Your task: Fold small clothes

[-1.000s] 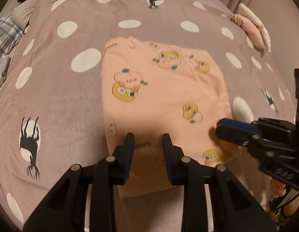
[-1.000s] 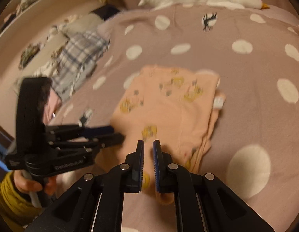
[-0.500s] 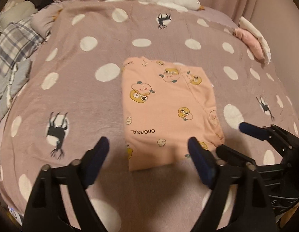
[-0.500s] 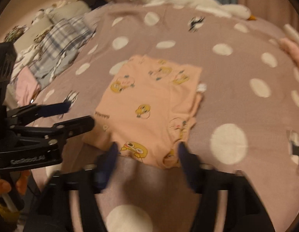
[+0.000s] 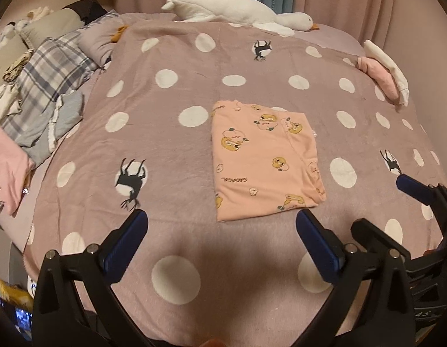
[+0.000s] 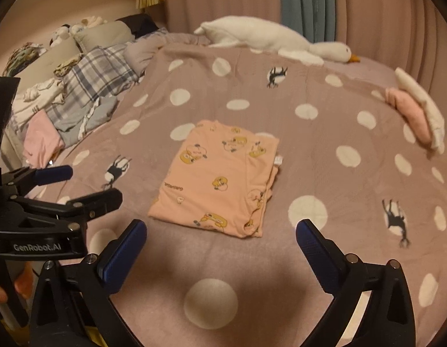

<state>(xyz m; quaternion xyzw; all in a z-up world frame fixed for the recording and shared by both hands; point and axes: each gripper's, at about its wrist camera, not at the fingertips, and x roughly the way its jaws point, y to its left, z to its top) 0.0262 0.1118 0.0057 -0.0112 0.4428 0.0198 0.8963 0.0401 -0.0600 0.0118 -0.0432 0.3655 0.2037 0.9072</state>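
Note:
A peach garment (image 5: 264,162) printed with yellow cartoon figures lies folded in a flat rectangle on the mauve dotted blanket (image 5: 165,150). My left gripper (image 5: 220,219) hovers above the blanket just short of the garment's near edge, its jaws opening wide with nothing between them. The right gripper (image 6: 220,228) hangs likewise before the garment (image 6: 220,179), jaws opening, nothing held. Each gripper shows in the other's view: the right (image 5: 379,202) at the right edge, the left (image 6: 92,183) at the left edge.
A white plush goose (image 5: 238,8) lies along the far side of the bed. A heap of plaid, grey and pink clothes (image 5: 35,101) fills the left side. Folded pink and white pieces (image 5: 385,72) sit at the right edge. Curtains hang behind.
Both grippers were nearly shut at the garment's near edge. They have opened wide and drawn back and up. The garment lies flat, released.

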